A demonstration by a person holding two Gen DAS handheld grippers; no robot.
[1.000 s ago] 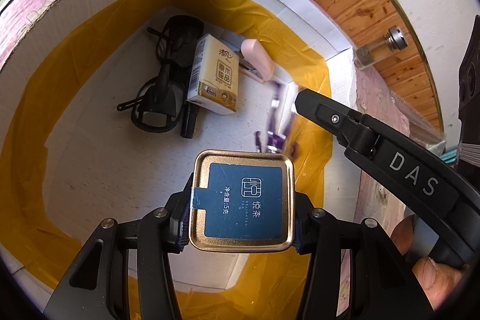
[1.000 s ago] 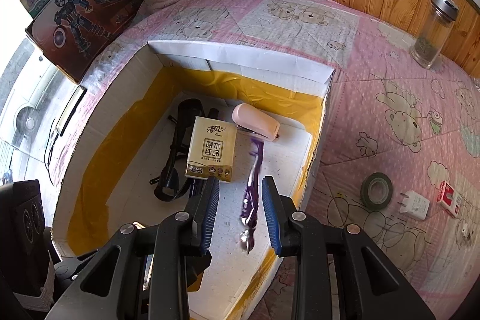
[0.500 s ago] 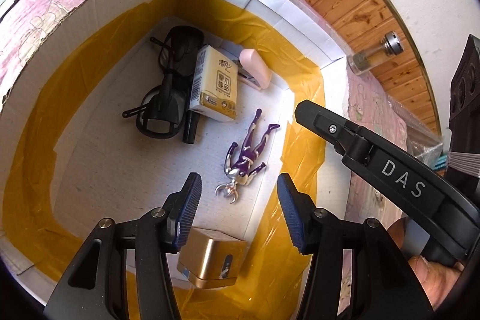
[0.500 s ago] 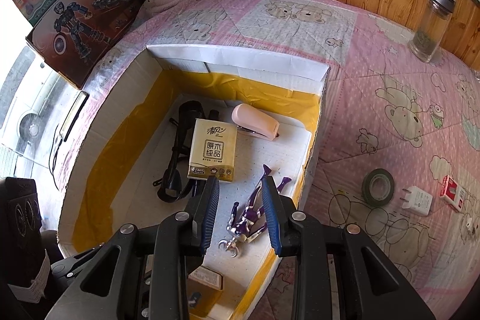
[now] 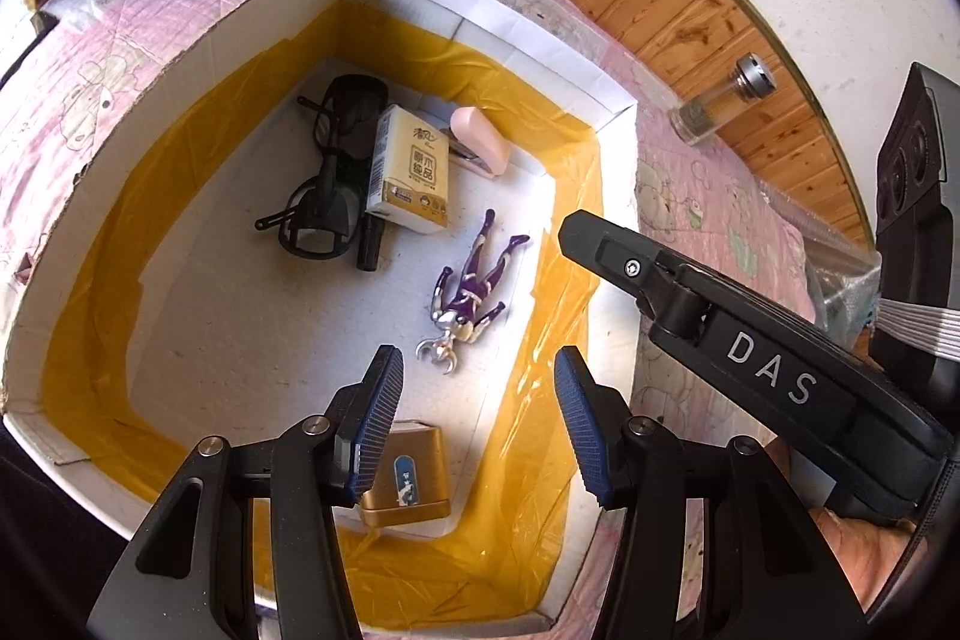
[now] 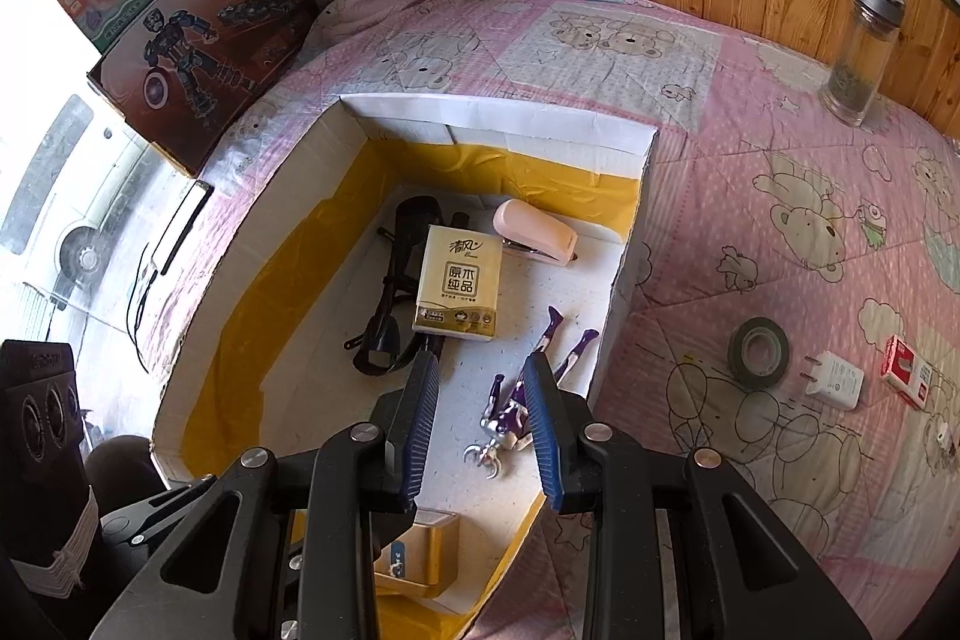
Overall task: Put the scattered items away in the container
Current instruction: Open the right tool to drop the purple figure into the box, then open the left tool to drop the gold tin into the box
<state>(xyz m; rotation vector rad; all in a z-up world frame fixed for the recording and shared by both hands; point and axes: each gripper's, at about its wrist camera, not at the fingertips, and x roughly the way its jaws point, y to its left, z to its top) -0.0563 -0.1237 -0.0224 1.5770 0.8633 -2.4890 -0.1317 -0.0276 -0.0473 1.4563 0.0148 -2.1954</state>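
Purple figure (image 5: pixel 471 295), gold tin (image 5: pixel 405 478), pink stapler (image 5: pixel 480 142), yellow-lined white box (image 5: pixel 492 40).

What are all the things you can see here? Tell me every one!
cardboard box: 1, white with yellow lining, on the bed
glasses: 1, black, in the box
tissue pack: 1, cream, in the box, partly on the glasses
stapler: 1, pink, by the box's far wall
toy figure: 1, purple and silver, lying in the box
tin: 1, gold, near corner of the box
tape roll: 1, dark, on the quilt
plug adapter: 1, white, beside the tape
small carton: 1, red and white, on the quilt
glass bottle: 1, clear, near the wooden wall
toy boxes: 2, colourful, beside the bed
left gripper: jaws open, empty
right gripper: jaws apart, empty
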